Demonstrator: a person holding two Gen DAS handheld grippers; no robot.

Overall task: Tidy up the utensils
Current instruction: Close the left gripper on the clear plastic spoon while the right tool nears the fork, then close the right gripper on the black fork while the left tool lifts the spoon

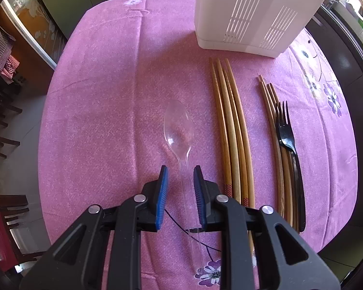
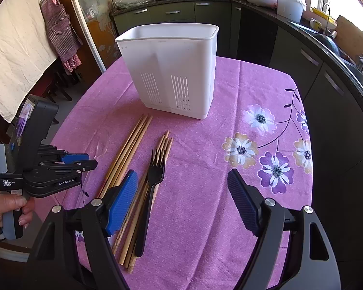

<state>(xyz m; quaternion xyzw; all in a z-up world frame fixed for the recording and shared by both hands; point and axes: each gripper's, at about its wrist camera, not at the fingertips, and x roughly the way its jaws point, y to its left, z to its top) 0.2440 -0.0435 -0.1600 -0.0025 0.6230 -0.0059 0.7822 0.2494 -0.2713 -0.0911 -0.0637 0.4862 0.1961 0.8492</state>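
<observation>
A clear plastic spoon lies on the pink tablecloth. My left gripper is open, its blue pads either side of the spoon's handle, not closed on it. To the right lie a bundle of light wooden chopsticks, a second darker bundle and a black fork on top of it. A white slotted utensil holder stands at the far side. My right gripper is wide open and empty above the fork and chopsticks, with the holder beyond. The left gripper shows at the left.
The table's edges curve away on all sides, with chairs at the left. Kitchen counters and cabinets stand behind and right of the table. A checked apron and a cloth hang at the left.
</observation>
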